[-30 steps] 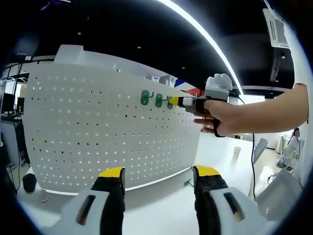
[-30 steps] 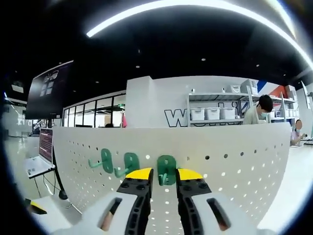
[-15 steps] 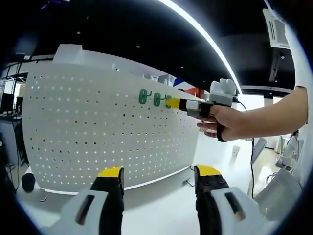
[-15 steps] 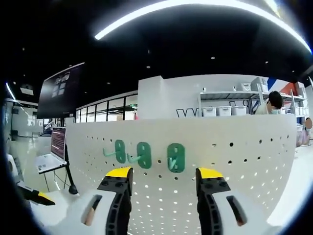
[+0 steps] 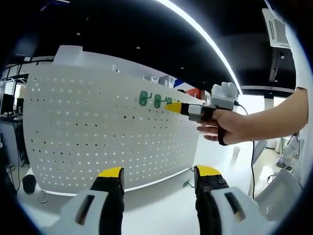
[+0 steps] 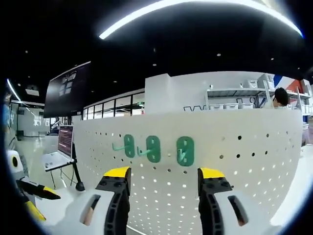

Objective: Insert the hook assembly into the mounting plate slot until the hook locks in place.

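Currently, entry one: the mounting plate (image 6: 234, 161), a white perforated board standing upright, rows of small round holes across its whole face, curved by the lens in both views. Entry two: three green hooks in a row near its upper edge. In the right gripper view the rightmost hook (image 6: 185, 151) sits flat against the board just above and between your jaws, free of them; the middle hook (image 6: 153, 149) and the left hook (image 6: 128, 146) stand beside it, each with a prong reaching out to the left. All three look seated, backplates flush and upright, though you cannot confirm from here that the rightmost has locked. Entry three: your right gripper (image 6: 163, 177), jaws spread wide, yellow tips apart, nothing between them, a short way off the board; in the left gripper view it points at the row of hooks with your hand (image 5: 230, 126) behind it. Entry four: your left gripper (image 5: 159, 174), jaws likewise spread and empty, held low and well apart from the hooks, facing the board's lower half. Step in hand, by judgement: insertion appears done and the released hook is up for checking. Next move calls for you to keep both grippers back so board and hooks remain in sight, and to verify the rightmost hook sits square in its holes; if it looks loose, close on its backplate and press straight in.
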A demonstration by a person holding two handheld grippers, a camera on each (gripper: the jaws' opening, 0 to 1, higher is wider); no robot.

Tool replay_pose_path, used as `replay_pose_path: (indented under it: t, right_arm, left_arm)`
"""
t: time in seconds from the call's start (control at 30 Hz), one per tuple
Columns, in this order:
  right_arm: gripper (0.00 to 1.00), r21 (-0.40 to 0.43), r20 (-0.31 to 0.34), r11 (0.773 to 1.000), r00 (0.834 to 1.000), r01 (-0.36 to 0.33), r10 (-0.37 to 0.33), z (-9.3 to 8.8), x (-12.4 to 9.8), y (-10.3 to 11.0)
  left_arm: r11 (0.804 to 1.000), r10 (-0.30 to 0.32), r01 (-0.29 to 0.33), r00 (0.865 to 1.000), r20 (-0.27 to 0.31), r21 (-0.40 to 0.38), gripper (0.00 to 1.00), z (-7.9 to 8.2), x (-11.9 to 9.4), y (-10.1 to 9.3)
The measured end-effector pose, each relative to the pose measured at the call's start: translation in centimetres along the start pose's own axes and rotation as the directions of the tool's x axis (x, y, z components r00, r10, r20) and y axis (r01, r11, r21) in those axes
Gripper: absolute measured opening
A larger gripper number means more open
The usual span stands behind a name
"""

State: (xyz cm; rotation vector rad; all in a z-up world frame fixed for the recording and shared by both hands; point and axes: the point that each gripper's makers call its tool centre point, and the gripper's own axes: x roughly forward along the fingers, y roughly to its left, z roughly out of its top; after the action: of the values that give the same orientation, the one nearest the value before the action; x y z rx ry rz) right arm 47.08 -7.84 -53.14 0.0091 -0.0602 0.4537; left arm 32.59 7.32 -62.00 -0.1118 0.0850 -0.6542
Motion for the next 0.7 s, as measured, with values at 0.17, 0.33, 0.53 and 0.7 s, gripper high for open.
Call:
replay_pose_path:
  t: [0.17,0.33,0.53,0.7]
  right_arm:
    - [0.48,0.001,0.0,0.998,0.998,-0.064,0.064,-0.4,-0.9,0.8]
    - [0.49,0.018,0.02,0.994,0.994,-0.11,0.11,-0.3,-1.3,1.7]
    - [0.49,0.025,0.03,0.993,0.993,-0.117,0.117,-0.1,-1.7,1.7]
    - [0.5,0.032,0.039,0.992,0.992,-0.122,0.121,-0.2,-2.6,1.6]
  left_arm:
    - [1.0,-0.01,0.01,1.0,-0.001,0.019,0.59,0.0,0.1,-0.3]
    - [1.0,-0.02,0.02,1.0,-0.002,0.019,0.6,0.0,0.3,-0.7]
    - [0.999,-0.024,0.024,1.0,0.001,0.02,0.6,0.1,0.5,-0.8]
    - [0.999,-0.024,0.024,1.0,-0.002,0.021,0.6,0.1,0.4,-0.8]
